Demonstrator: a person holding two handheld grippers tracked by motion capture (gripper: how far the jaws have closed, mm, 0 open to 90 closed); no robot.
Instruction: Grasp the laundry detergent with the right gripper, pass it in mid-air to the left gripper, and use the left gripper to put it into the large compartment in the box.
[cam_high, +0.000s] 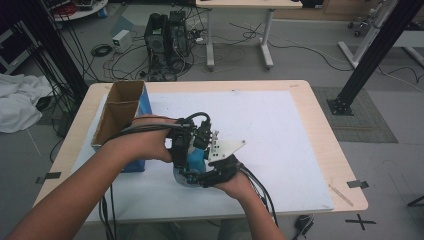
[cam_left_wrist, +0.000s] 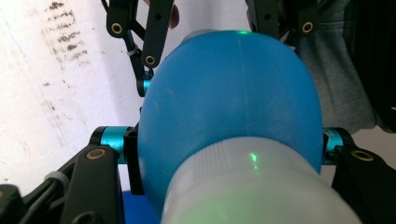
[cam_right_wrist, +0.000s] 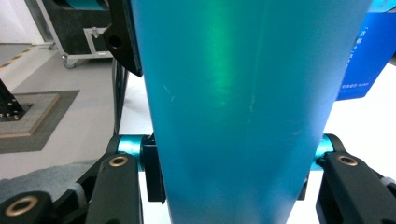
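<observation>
A blue bottle (cam_high: 195, 159) with a pale ribbed cap (cam_left_wrist: 252, 186) is held between both hands low over the white mat. My left gripper (cam_high: 184, 150) comes in from the left and is shut on the bottle's rounded shoulder (cam_left_wrist: 229, 93), just behind the cap. My right gripper (cam_high: 204, 175) comes up from the near side and is shut on the bottle's straight blue body (cam_right_wrist: 233, 116). In each gripper view the jaws press against both sides of the bottle. The right gripper's black linkage (cam_left_wrist: 154, 32) shows beyond the bottle in the left gripper view.
An open blue carton with a brown cardboard lining (cam_high: 121, 112) stands on the left of the white mat (cam_high: 270, 135), close to my left forearm; its blue side (cam_right_wrist: 369, 51) shows in the right gripper view. The wooden table edge (cam_high: 345, 165) runs along the right. Cables and computer towers lie on the floor beyond.
</observation>
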